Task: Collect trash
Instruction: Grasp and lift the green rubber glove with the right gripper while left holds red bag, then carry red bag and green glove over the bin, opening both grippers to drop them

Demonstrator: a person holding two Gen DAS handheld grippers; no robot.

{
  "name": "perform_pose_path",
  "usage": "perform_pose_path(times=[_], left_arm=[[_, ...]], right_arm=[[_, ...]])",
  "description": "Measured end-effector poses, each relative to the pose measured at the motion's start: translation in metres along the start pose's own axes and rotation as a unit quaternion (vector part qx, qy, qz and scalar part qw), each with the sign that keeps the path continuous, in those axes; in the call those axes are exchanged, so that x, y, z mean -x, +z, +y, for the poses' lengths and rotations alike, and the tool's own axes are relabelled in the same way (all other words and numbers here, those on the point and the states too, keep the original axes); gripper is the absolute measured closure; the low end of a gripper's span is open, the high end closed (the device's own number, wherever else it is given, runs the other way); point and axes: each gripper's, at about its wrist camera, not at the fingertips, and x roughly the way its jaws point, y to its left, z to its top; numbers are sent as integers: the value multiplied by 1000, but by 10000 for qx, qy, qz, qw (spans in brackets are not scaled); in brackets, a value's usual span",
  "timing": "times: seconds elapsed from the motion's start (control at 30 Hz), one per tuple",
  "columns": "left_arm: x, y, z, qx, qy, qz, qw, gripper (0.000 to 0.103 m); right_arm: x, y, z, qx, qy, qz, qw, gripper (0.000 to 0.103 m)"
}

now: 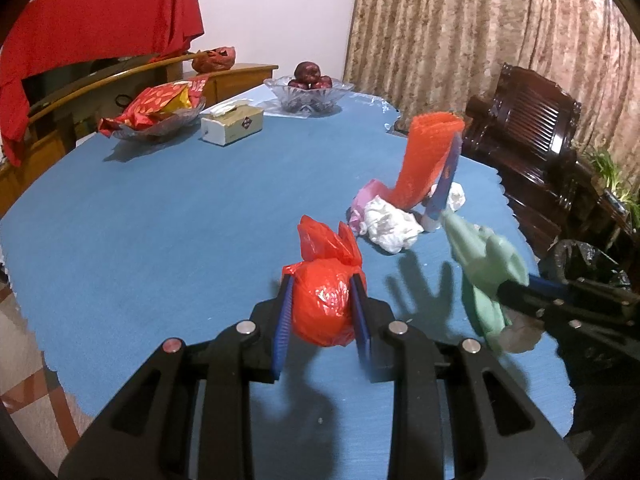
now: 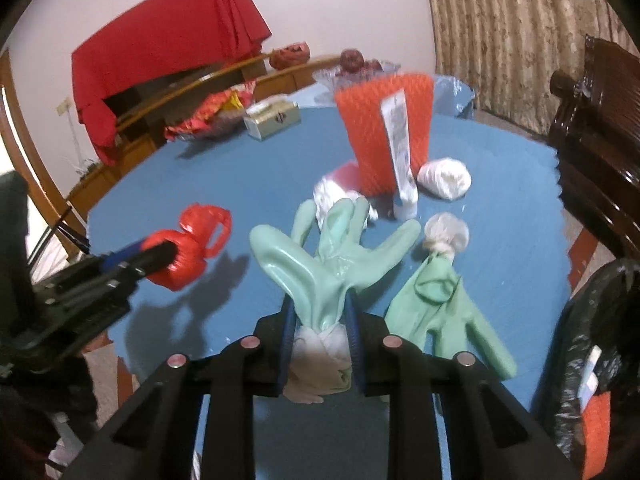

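On the bench (image 1: 160, 208), two bowls (image 1: 308, 94) and a tissue box (image 1: 232, 124) sit along the far edge. Toward the right edge, an upright mesh sleeve (image 1: 428, 160) stands with a tube (image 1: 442, 188) leaning on it, crumpled tissues (image 1: 390, 224) before it. A knotted bag (image 1: 320, 304) sits between the left tongs (image 1: 320, 312); a glove (image 2: 324, 264) between the right tongs (image 2: 320, 340), a second glove (image 2: 440, 308) lying beside.

We see a knotted red plastic bag (image 1: 320, 304), round and full, at lower centre of the left wrist view. A mint-green rubber glove (image 2: 332, 248) fans its fingers upward at centre of the right wrist view; a second green glove (image 2: 444, 312) lies flat to its right. Above stand an orange foam net (image 2: 384, 120), a white tube (image 2: 400, 152) and crumpled white tissue (image 2: 444, 178).
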Motion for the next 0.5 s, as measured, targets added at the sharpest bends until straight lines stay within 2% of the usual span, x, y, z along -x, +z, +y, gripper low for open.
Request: perform_pose_path(times=[0.27,0.5], left_arm=[[16,15,-32,-184,-233,-211,9993,76],[28,28,-73,-401,-620,-332,9967,76]], right_arm=[[52,14,-10,20,-48,-509,9987,79],[94,21,-36,-174,-235,-941,9951,79]])
